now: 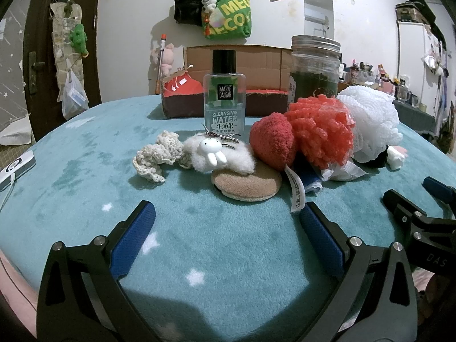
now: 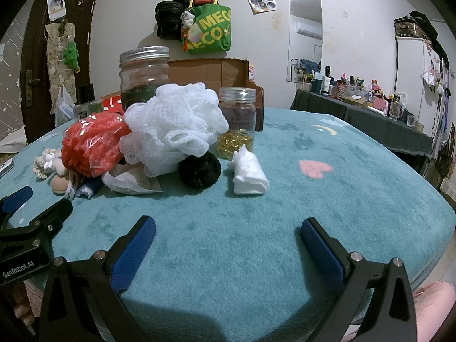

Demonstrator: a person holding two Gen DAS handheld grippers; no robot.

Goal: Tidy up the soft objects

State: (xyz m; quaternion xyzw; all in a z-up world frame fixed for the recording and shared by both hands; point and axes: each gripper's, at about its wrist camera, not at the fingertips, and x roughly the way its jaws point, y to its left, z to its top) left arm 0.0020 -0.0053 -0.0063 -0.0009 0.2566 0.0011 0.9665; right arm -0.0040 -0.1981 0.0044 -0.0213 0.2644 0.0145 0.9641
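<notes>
Both the left gripper [image 1: 226, 216] and the right gripper [image 2: 228, 232] have fingers wide open, holding nothing, low over the teal surface [image 2: 342, 199], near the white bath pouf [image 2: 173, 128] and red bath pouf [image 1: 322, 131] piled together

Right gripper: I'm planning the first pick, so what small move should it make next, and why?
Probably ease the right gripper forward toward the white folded cloth. Its jaws are open and empty, and that cloth lies apart from the pile, nearest and unobstructed.

Teal blanket [image 1: 85, 176] with white stars, coral-red mesh pouf [image 1: 322, 134], white pouf [image 2: 173, 125] — black pompom [image 2: 199, 169], tan puff [image 1: 245, 183]
</notes>
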